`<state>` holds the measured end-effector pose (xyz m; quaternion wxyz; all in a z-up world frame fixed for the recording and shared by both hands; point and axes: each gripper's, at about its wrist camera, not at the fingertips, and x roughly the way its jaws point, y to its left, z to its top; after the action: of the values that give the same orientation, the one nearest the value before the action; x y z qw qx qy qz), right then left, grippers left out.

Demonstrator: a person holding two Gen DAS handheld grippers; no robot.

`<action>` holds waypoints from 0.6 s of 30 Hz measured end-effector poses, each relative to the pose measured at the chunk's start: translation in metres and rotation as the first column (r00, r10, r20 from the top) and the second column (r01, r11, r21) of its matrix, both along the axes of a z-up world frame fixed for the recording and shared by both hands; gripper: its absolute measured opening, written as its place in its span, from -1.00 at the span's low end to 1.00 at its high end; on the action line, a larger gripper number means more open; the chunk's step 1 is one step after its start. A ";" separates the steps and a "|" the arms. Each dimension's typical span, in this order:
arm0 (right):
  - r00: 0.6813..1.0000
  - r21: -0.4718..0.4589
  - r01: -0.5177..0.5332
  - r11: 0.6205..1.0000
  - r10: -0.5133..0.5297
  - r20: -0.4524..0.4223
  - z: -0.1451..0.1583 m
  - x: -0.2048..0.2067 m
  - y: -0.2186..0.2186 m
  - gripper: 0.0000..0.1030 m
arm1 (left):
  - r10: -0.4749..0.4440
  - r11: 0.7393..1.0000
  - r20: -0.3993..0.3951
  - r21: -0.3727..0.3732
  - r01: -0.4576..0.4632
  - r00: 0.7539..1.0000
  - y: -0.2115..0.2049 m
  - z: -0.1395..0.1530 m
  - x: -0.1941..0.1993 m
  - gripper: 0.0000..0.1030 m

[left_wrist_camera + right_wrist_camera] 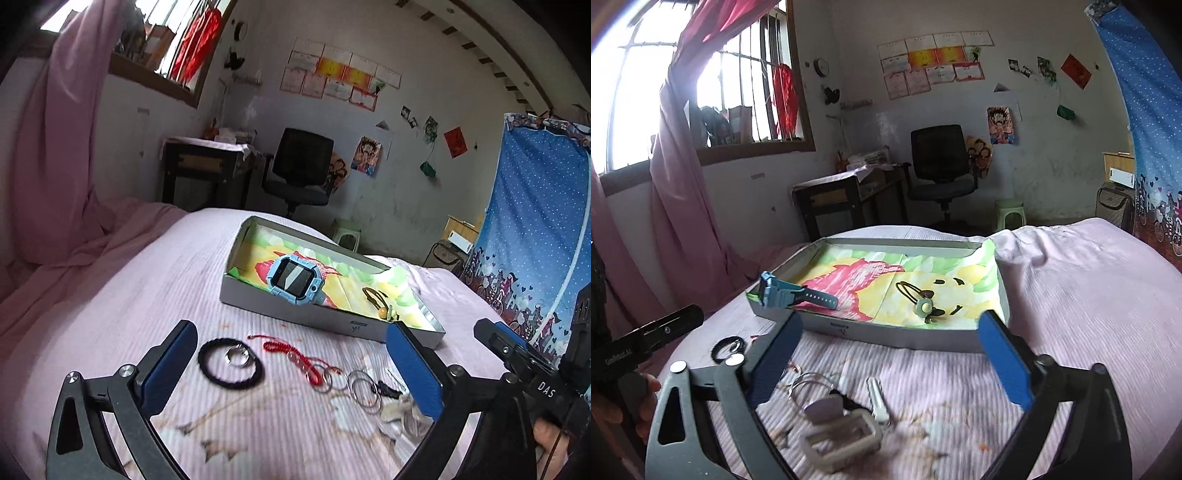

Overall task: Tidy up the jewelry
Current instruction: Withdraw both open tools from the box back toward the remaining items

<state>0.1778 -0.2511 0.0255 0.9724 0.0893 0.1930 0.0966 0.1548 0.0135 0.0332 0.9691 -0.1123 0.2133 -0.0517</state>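
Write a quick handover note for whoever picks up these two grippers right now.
Left gripper: open, empty.
Right gripper: open, empty.
Done: blue watch and hair tie lie in the box.
Left on the bed: black bracelet with a ring inside its loop, red cord, metal hoops, white clip, pale case.

Blurred metal rings [360,389], clips [878,400]
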 end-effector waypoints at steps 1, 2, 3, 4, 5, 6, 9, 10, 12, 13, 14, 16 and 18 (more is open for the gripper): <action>1.000 -0.002 0.000 1.000 0.000 0.008 0.001 -0.007 0.000 0.91 | 0.002 1.000 0.008 0.004 -0.002 1.000 0.000 0.000 -0.006 1.00; 1.000 -0.008 -0.001 1.000 0.001 0.014 0.002 -0.012 0.000 0.91 | 0.007 1.000 0.016 0.013 -0.007 1.000 0.001 0.000 -0.012 1.00; 1.000 -0.013 -0.003 1.000 0.003 0.017 0.001 -0.016 0.001 0.94 | 0.009 1.000 0.026 0.023 -0.010 1.000 0.002 0.000 -0.017 1.00; 1.000 -0.020 -0.006 1.000 0.007 0.023 0.002 -0.021 0.002 0.98 | 0.007 0.999 0.033 0.034 -0.008 0.999 0.003 0.000 -0.022 1.00; 1.000 -0.030 -0.009 1.000 0.010 0.029 0.002 -0.027 0.003 0.98 | 0.006 0.999 0.037 0.041 -0.007 0.999 0.003 -0.001 -0.026 1.00; 0.999 -0.038 -0.010 0.999 0.011 0.033 0.002 -0.032 0.004 0.98 | 0.003 0.999 0.042 0.050 -0.005 0.999 0.003 0.000 -0.031 1.00; 0.999 -0.049 -0.018 0.999 0.019 0.027 0.000 -0.043 0.007 0.98 | -0.003 0.997 0.060 0.078 -0.002 0.998 0.004 0.001 -0.045 1.00; 1.000 -0.049 -0.020 0.999 0.021 0.023 -0.001 -0.047 0.008 0.98 | -0.007 0.996 0.064 0.088 0.001 0.998 0.005 0.002 -0.049 1.00; 1.000 -0.049 -0.023 0.999 0.023 0.013 -0.002 -0.054 0.009 0.98 | -0.012 0.995 0.069 0.103 0.005 0.998 0.006 0.001 -0.055 1.00; 1.000 -0.050 -0.026 0.998 0.027 0.009 -0.003 -0.057 0.008 0.98 | -0.015 0.994 0.069 0.111 0.007 0.998 0.006 0.000 -0.058 1.00; 1.000 -0.055 -0.029 0.998 0.030 0.006 -0.004 -0.060 0.009 0.98 | -0.018 0.993 0.067 0.119 0.009 0.998 0.006 -0.001 -0.060 1.00; 0.999 -0.068 -0.035 0.997 0.035 0.001 -0.006 -0.064 0.011 0.98 | -0.020 0.991 0.057 0.134 0.012 0.998 0.005 -0.004 -0.062 1.00; 0.999 -0.077 -0.041 0.996 0.041 -0.004 -0.009 -0.065 0.013 0.98 | -0.020 0.989 0.044 0.146 0.014 0.999 0.005 -0.008 -0.062 1.00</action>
<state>0.1127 -0.2379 0.0165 0.9726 0.0480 0.1997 0.1088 0.0928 0.0181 0.0257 0.9788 -0.0381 0.1956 -0.0469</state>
